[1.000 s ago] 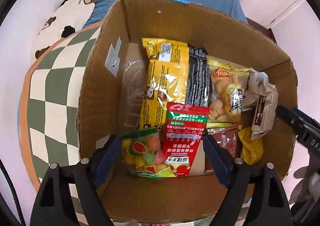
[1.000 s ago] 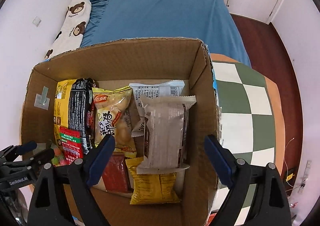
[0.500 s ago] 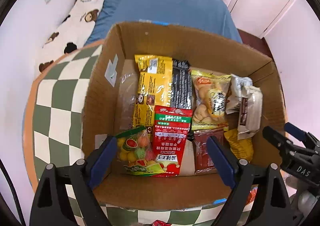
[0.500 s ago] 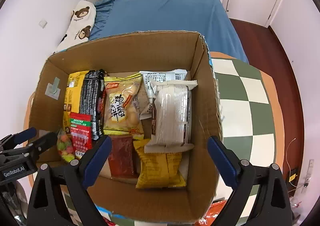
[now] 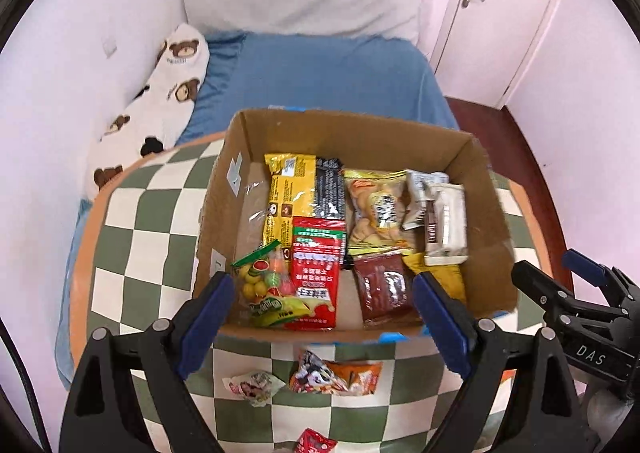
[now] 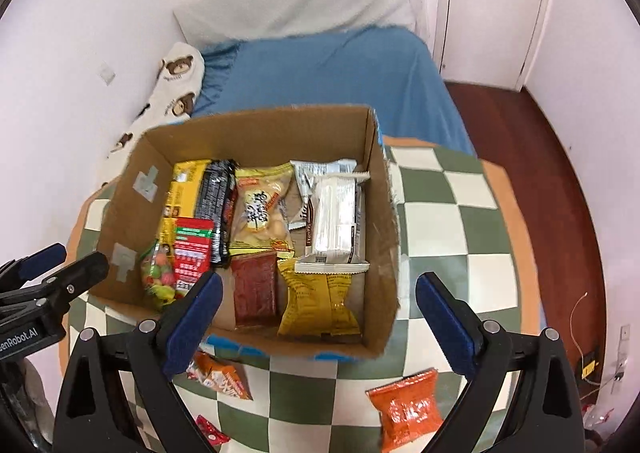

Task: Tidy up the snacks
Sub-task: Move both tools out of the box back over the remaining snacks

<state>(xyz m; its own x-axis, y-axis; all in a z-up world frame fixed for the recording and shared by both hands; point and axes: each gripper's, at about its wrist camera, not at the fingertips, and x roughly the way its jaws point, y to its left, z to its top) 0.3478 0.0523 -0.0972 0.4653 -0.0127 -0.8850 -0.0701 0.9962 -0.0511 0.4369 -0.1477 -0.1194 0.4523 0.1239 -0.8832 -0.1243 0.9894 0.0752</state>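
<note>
The left claw (image 5: 320, 305) was seen spread wide with nothing between its pads; its jaws had just been opening. It hung above the near wall of the cardboard box (image 5: 472, 157), which stood on the checkered bench (image 5: 132, 221). Inside the box, from left to right, a bag of fruit candy (image 5: 264, 285), a red packet (image 5: 316, 273) with Chinese writing, a dark red pack (image 5: 384, 285) and a yellow pack (image 6: 316, 305) were laid, all with the long axis running away from the claws. Loose snacks were left on the bench in front of the box: a pale wrapper (image 5: 254, 387) and an orange bag (image 5: 336, 375) lay just below the left claw, so this hand was judged nearer to them. The right claw (image 6: 318, 317) was also spread and empty, its jaws had just been opening too. An orange packet (image 6: 408, 409) lay below it, toward its right finger, and was judged its nearest target. "DAS" and "GenRobot.AI" could be read on the tools.
</note>
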